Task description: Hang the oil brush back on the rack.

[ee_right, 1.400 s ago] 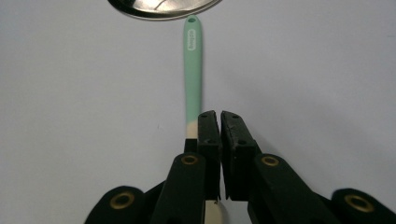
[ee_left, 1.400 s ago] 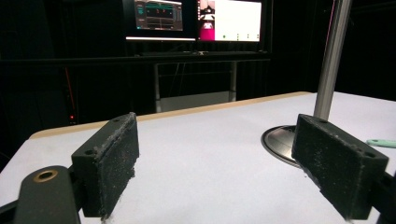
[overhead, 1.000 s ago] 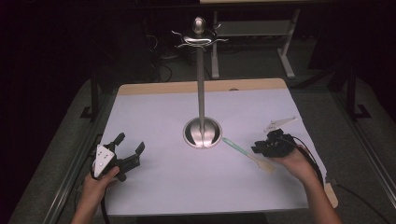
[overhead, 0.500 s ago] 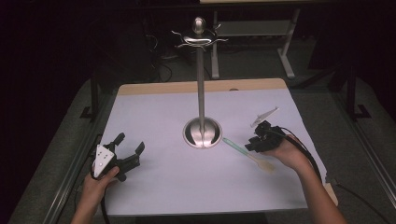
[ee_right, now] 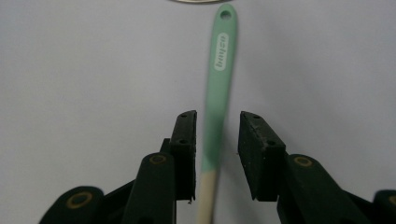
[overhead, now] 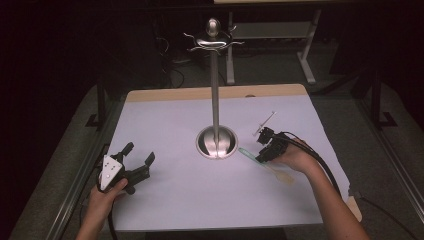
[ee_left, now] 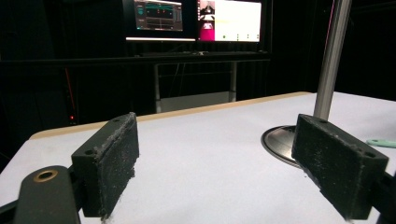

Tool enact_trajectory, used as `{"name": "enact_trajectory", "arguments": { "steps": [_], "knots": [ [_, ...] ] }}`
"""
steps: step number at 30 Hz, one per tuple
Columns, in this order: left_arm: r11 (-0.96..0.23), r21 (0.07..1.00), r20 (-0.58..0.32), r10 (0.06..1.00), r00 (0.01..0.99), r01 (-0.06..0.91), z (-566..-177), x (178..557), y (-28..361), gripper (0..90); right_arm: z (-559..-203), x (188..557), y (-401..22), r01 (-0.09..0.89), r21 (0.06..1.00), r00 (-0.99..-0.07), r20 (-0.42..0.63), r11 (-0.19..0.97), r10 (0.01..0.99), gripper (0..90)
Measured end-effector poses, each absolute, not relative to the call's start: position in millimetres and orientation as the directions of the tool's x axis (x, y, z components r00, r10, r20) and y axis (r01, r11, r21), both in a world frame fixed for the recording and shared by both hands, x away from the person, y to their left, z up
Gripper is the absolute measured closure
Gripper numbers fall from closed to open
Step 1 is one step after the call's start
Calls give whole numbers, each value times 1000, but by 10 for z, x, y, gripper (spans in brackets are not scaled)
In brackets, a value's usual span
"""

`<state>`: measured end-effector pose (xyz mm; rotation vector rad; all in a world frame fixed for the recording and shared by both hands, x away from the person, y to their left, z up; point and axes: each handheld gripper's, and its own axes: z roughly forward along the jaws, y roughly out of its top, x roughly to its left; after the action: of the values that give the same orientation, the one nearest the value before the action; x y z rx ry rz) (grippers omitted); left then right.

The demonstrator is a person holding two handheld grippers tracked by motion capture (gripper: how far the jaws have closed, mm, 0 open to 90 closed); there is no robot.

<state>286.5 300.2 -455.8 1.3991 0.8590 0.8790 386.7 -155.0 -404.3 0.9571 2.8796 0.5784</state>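
Right hand-held gripper (ee_right: 217, 154) straddles the flat spatula (ee_right: 216, 88), handle toward the stand base (overhead: 216, 142).

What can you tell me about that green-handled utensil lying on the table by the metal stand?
The utensil is a slim spatula-like tool lying flat on the white table cover. Its handle is mint green with a hanging hole and white lettering at the end nearest the stand's base; the other half is pale cream. The right gripper straddles it where the colours meet, jaws open with gaps either side.
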Motion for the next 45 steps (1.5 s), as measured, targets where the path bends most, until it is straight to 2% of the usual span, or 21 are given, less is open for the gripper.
{"name": "enact_trajectory", "arguments": {
  "steps": [17,24,34,45],
  "knots": [
    [-14,1000,15,898,440,-6,-4558,2868,3001,146,-4199,3963,-1435,605,263,-791,92,751,605,724],
    [-15,1000,16,898,440,-5,-4558,2866,3001,145,-4171,4005,-1286,618,154,-785,64,771,616,737],
    [-18,1000,18,898,440,-4,-4558,2865,3001,146,-4168,4062,-1195,613,83,-790,37,786,612,762],
    [-18,1000,18,898,440,-4,-4558,2866,3002,145,-4166,4060,-1185,621,79,-784,32,780,621,793]
  ]
}}
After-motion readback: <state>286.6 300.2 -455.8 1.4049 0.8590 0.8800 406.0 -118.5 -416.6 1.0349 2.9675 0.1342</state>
